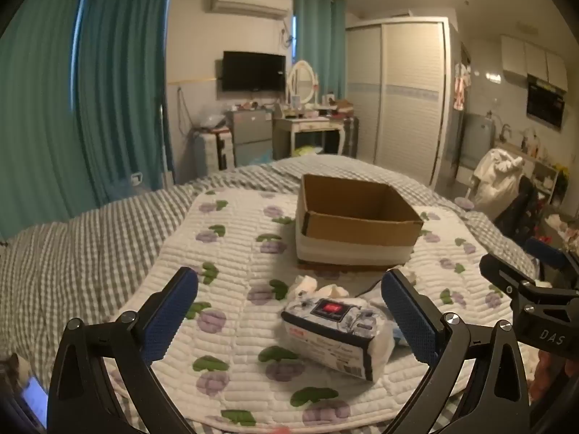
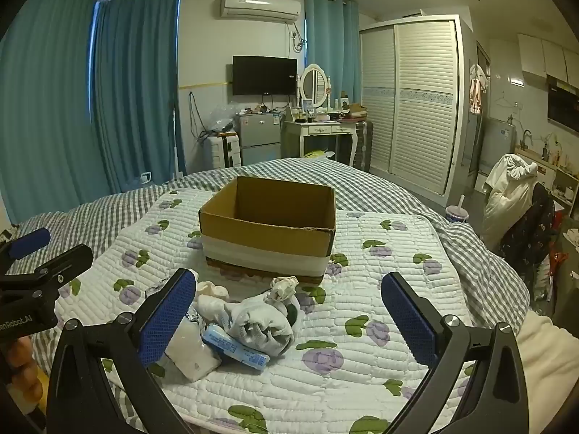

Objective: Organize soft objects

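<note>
You held the left gripper (image 1: 289, 320) and right gripper (image 2: 289, 320) with fingers wide apart over the quilted mat (image 2: 380, 289); tissue pack (image 1: 334, 332), socks (image 2: 266, 322) lay before the cardboard box (image 2: 269, 231), teal curtains (image 2: 134, 86) behind.

Bed (image 2: 416, 188): floral quilted mat (image 2: 380, 311) atop.

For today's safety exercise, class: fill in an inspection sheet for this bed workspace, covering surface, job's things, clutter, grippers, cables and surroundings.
Surface: quilted floral mat on a checked bedspread.
Job's things: open, empty-looking box; tissue pack, socks, blue packet piled in front of it.
Clutter: cup with straw at the bed's far edge.
Grippers: left gripper and right gripper open, holding nothing.
Cables: thin dark cable on the mat near the box.
Surroundings: curtains, TV, wardrobe.
</note>
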Motion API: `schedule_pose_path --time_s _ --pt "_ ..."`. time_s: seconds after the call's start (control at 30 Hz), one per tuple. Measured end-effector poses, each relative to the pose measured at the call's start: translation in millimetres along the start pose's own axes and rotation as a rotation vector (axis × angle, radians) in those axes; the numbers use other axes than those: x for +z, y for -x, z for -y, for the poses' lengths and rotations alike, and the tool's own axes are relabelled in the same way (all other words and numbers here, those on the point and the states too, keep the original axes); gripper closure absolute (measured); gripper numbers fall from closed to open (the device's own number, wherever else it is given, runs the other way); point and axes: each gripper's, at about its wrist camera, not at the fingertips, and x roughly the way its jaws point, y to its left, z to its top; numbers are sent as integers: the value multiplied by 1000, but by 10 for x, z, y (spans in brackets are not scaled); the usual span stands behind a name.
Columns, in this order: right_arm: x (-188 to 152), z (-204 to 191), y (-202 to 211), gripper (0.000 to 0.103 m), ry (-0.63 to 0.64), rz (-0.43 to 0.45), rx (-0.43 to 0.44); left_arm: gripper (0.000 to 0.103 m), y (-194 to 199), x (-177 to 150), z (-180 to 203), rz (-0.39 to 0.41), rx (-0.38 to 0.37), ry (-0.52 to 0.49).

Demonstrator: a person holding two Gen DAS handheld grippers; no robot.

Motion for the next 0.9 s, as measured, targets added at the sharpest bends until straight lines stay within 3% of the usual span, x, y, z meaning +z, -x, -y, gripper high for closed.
schedule_pose_path --time_s 0.9 --pt "-2 118 -48 0 -14 -16 -7 0 -43 3 102 -19 8 -13"
